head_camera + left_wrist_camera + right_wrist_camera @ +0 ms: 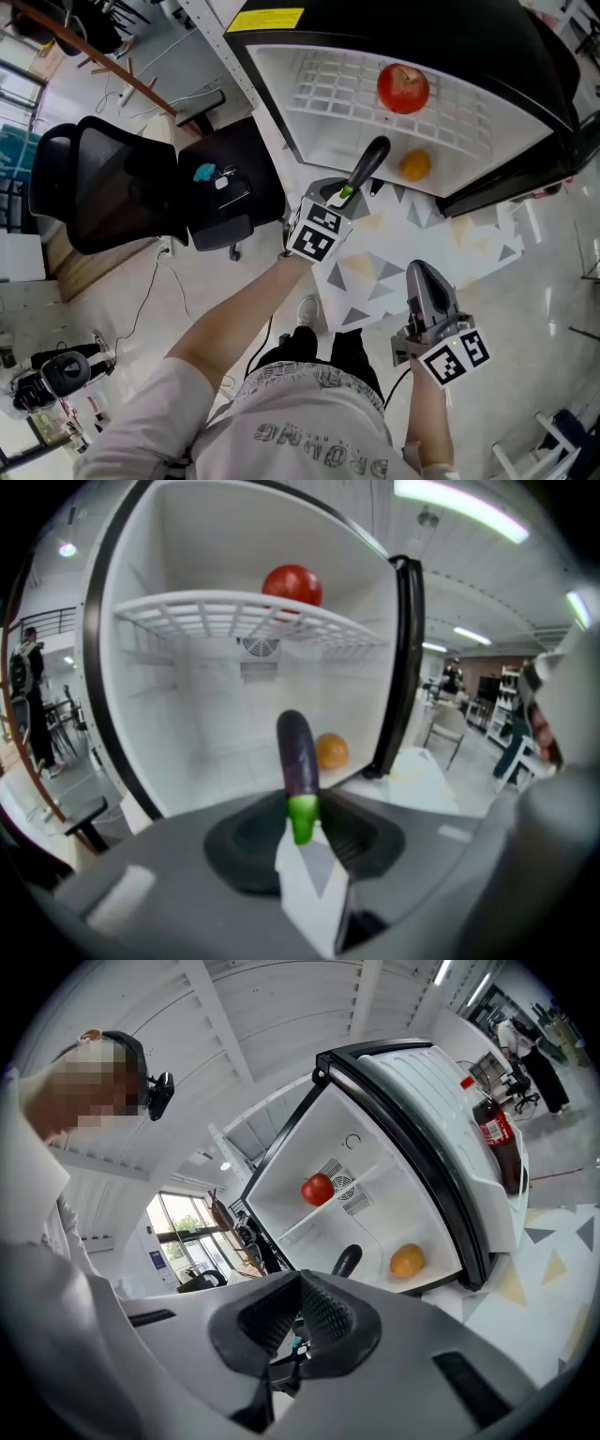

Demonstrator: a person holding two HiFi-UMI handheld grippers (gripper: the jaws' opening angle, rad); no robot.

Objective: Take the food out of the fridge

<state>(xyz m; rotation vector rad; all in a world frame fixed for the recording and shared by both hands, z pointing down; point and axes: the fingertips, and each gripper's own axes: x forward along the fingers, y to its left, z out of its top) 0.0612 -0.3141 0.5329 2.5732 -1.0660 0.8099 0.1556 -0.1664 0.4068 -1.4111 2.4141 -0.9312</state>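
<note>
The small fridge (281, 70) stands open in front of me. A red apple (403, 88) lies on its white wire shelf (328, 89), and an orange (414, 165) sits on the fridge floor below. My left gripper (342, 197) is shut on the green stem end of a dark purple eggplant (366, 167), held just outside the fridge opening; the eggplant (298, 757) points toward the orange (330, 751). My right gripper (424, 274) hangs lower and to the right, over the floor, jaws together with nothing in them. From the right gripper view the apple (318, 1189), orange (407, 1261) and eggplant tip (347, 1260) show.
A black office chair (122, 183) stands left of the fridge, with a small black stand (225, 192) beside it. A patterned mat (422, 234) lies in front of the fridge. The open door (469, 1147) holds a red-capped bottle (492, 1119).
</note>
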